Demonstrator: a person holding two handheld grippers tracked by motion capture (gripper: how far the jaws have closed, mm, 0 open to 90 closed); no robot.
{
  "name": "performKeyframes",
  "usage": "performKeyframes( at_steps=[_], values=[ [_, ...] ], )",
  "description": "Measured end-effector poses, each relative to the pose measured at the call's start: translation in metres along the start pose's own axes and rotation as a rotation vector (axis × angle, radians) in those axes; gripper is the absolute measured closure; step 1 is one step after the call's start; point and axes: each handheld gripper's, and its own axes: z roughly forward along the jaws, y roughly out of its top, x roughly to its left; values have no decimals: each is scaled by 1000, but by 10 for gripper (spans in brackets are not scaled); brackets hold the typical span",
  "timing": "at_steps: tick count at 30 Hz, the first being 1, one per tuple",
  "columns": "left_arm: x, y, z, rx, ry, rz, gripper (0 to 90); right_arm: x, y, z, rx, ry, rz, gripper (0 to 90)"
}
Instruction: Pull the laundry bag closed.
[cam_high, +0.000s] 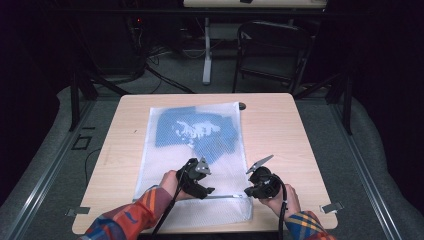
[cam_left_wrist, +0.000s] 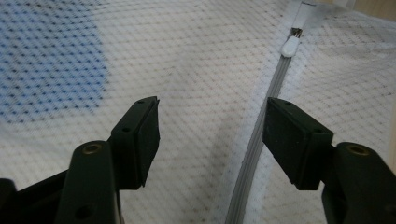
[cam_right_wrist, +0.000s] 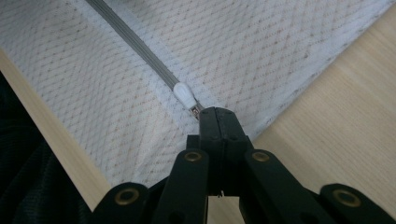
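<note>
A white mesh bag (cam_high: 172, 165) lies flat on the wooden table (cam_high: 280, 130), with a blue garment (cam_high: 220, 137) inside its far half. A grey zipper (cam_left_wrist: 261, 126) runs across the bag's near end, and its white pull (cam_right_wrist: 183, 95) sits at the right end. My left gripper (cam_high: 209, 190) hovers open over the mesh, the zipper passing between its fingers (cam_left_wrist: 140, 135) in the left gripper view. My right gripper (cam_high: 248, 191) is shut on the bag's zipper end, just past the pull; its tips (cam_right_wrist: 217, 114) meet there.
The bag's near edge lies close to the table's front edge. Bare wood runs to the right of the bag (cam_right_wrist: 327, 121). A dark folding chair (cam_high: 272, 50) and a white table leg (cam_high: 206, 55) stand on the floor beyond the table.
</note>
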Motion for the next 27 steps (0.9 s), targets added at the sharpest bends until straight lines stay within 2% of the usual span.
performKeyframes(
  at_steps=[2,4,6,12,16,20,21,22,24,25,27],
  values=[
    [-1,3,4,-1,-17,9,405,1,1,3,-6,-1,-7,900],
    [-2,4,6,-2,-17,11,426,1,3,4,5,4,-13,900],
    [-5,8,11,-17,-18,31,453,2,4,9,18,2,-26,900],
    [-13,14,20,-29,-43,67,496,3,3,16,32,0,-20,900],
    [-18,19,28,-59,-50,96,517,2,2,21,47,2,-17,900],
    [-20,22,32,-71,-62,86,551,0,1,22,58,-2,-18,900],
    [-20,24,35,-64,-85,81,551,-1,0,22,55,10,-21,900],
    [-20,24,35,-64,-85,81,555,-2,0,22,55,10,-20,900],
    [-22,26,38,-60,-90,90,555,-2,0,22,48,11,-13,900],
    [-23,27,40,-65,-107,93,555,-2,-1,23,35,18,-2,900],
    [-25,29,43,-60,-111,99,553,-2,-1,22,44,17,-11,900]
  ],
)
